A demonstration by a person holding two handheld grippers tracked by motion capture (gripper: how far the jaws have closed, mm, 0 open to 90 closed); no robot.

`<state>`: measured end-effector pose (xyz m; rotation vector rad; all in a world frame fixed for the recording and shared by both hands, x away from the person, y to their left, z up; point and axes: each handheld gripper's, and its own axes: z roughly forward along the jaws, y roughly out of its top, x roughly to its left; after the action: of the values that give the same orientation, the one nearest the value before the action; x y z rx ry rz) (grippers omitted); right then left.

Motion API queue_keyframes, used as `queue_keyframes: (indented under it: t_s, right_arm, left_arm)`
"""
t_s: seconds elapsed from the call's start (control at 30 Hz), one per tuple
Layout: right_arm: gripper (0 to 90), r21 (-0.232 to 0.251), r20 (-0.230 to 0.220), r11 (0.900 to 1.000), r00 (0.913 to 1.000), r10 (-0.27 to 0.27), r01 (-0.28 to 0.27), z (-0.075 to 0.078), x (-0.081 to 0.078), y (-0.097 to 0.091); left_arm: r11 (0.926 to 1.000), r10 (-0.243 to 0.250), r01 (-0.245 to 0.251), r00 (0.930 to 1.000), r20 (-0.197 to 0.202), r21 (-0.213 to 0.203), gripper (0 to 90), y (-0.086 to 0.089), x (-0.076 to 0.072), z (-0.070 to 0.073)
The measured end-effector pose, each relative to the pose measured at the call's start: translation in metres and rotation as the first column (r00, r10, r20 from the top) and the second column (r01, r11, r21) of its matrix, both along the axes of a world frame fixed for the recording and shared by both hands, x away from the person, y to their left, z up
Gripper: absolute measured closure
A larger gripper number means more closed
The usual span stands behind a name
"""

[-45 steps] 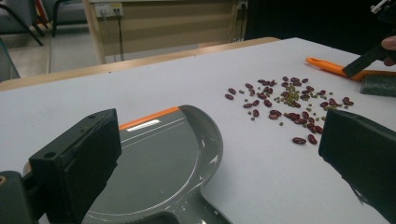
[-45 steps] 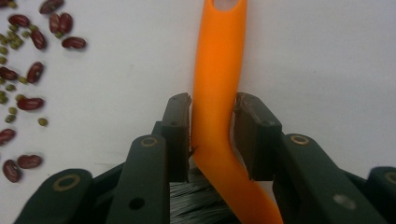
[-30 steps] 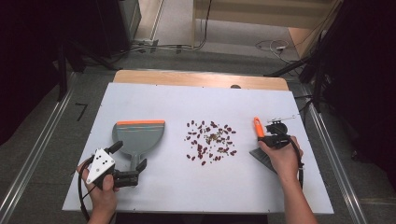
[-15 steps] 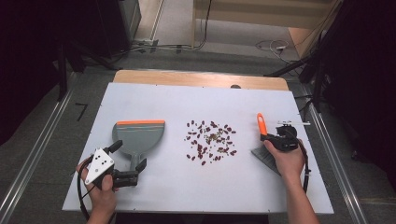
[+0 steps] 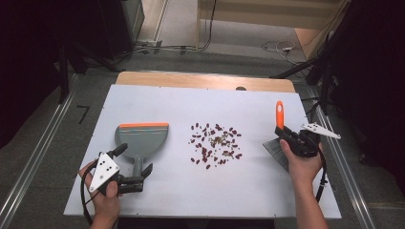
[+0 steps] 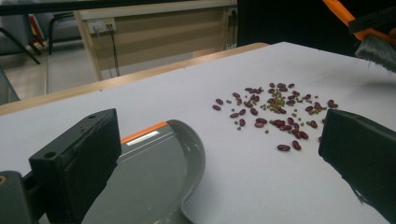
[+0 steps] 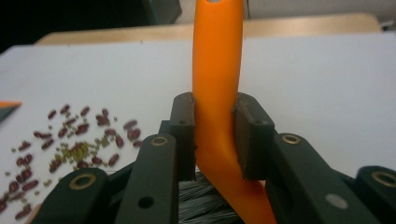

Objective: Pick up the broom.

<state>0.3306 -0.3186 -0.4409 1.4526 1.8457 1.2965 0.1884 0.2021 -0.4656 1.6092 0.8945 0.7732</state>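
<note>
A grey dustpan [image 5: 143, 139] with an orange front edge lies at the left of the white table [image 5: 157, 98]. My left gripper [image 5: 133, 159] stands open at its near end, one jaw on each side of the handle. In the left gripper view the dustpan [image 6: 154, 163] lies between the wide jaws of the left gripper [image 6: 219, 137]. Several red and green beans [image 5: 215, 143] are scattered mid-table. My right gripper [image 5: 289, 135] is shut on the orange handle of a brush [image 5: 279, 113], with grey bristles below. The right gripper [image 7: 216, 135] clamps the brush handle [image 7: 217, 70].
A wooden strip [image 5: 200, 80] runs along the table's far edge. Cables [image 5: 282, 47] lie on the floor beyond it. Metal rails [image 5: 38, 152] flank the table on both sides. The beans [image 6: 275, 112] lie between the dustpan and the brush [image 6: 373, 44].
My right gripper has carried the brush a little to the right and farther from the beans. The left gripper and the dustpan have stayed where they were.
</note>
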Motion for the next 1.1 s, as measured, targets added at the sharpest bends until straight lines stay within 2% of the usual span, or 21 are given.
queue_keyframes:
  t_s: [0.07, 0.17, 0.2, 0.27, 0.33, 0.47, 0.5, 0.6, 0.67, 0.7, 0.83, 0.9, 0.97, 1.03, 1.1]
  right_arm:
    - [70.2, 0.037, 0.062, 0.9993, 0.9981, 0.001, -0.003, 0.010, -0.007, 0.000]
    - [70.1, 0.064, 0.121, 0.9977, 0.9926, 0.012, -0.020, 0.022, -0.013, 0.002]
    - [70.1, 0.064, 0.121, 0.9977, 0.9926, 0.012, -0.020, 0.022, -0.013, 0.002]
    - [70.1, 0.082, 0.175, 0.9957, 0.9841, 0.028, -0.043, 0.034, -0.019, 0.007]
    - [70.1, 0.086, 0.189, 0.9949, 0.9813, 0.036, -0.053, 0.038, -0.021, 0.010]
    - [70.1, 0.096, 0.242, 0.9908, 0.9677, 0.070, -0.095, 0.053, -0.031, 0.024]
    - [70.1, 0.096, 0.242, 0.9908, 0.9677, 0.070, -0.095, 0.053, -0.031, 0.024]
    - [70.1, 0.103, 0.267, 0.9855, 0.9581, 0.104, -0.135, 0.059, -0.036, 0.038]
    - [70.0, 0.105, 0.270, 0.9837, 0.9560, 0.114, -0.146, 0.060, -0.037, 0.041]
    - [70.0, 0.110, 0.275, 0.9786, 0.9513, 0.139, -0.174, 0.062, -0.039, 0.049]
    - [70.1, 0.112, 0.284, 0.9723, 0.9444, 0.166, -0.205, 0.064, -0.042, 0.059]
    - [70.0, 0.110, 0.286, 0.9705, 0.9419, 0.176, -0.215, 0.064, -0.044, 0.066]
    - [70.0, 0.118, 0.283, 0.9645, 0.9390, 0.195, -0.236, 0.061, -0.046, 0.075]
    - [70.0, 0.120, 0.281, 0.9627, 0.9384, 0.201, -0.242, 0.060, -0.046, 0.078]
    - [70.0, 0.111, 0.282, 0.9588, 0.9335, 0.222, -0.261, 0.057, -0.048, 0.087]
  left_arm:
    - [0.9999, -0.012, 0.012, 0.9999, 0.011, 0.010, 0.0, -0.005, -0.001, 0.003]
    - [0.9995, -0.029, 0.028, 0.9993, 0.023, 0.015, 0.0, -0.011, -0.001, 0.007]
    - [0.9995, -0.029, 0.028, 0.9993, 0.023, 0.015, 0.0, -0.011, -0.001, 0.007]
    - [0.9993, -0.037, 0.037, 0.9989, 0.028, 0.006, 0.0, -0.014, 0.000, 0.011]
    - [0.9989, -0.048, 0.048, 0.9984, 0.029, 0.001, 0.0, -0.018, 0.001, 0.014]
    - [0.9989, -0.043, 0.043, 0.9989, 0.019, -0.016, 0.0, -0.025, 0.003, 0.018]
    - [0.9988, -0.042, 0.042, 0.9990, 0.015, -0.024, 0.0, -0.027, 0.003, 0.019]
    - [0.9976, -0.057, 0.058, 0.9982, 0.018, -0.039, 0.0, -0.033, 0.004, 0.022]
    - [0.9964, -0.073, 0.074, 0.9971, 0.021, -0.043, 0.0, -0.038, 0.006, 0.025]
    - [0.9959, -0.077, 0.078, 0.9969, 0.020, -0.046, 0.0, -0.040, 0.006, 0.026]
    - [0.9917, -0.117, 0.117, 0.9931, 0.007, -0.053, 0.0, -0.050, 0.011, 0.028]
    - [0.9891, -0.137, 0.137, 0.9905, -0.003, -0.055, 0.0, -0.055, 0.014, 0.028]
    - [0.9884, -0.142, 0.142, 0.9899, -0.003, -0.056, 0.0, -0.060, 0.016, 0.028]
    - [0.9888, -0.138, 0.138, 0.9904, 0.000, -0.058, 0.0, -0.065, 0.018, 0.029]
    - [0.9878, -0.144, 0.144, 0.9896, 0.002, -0.059, 0.0, -0.070, 0.021, 0.030]
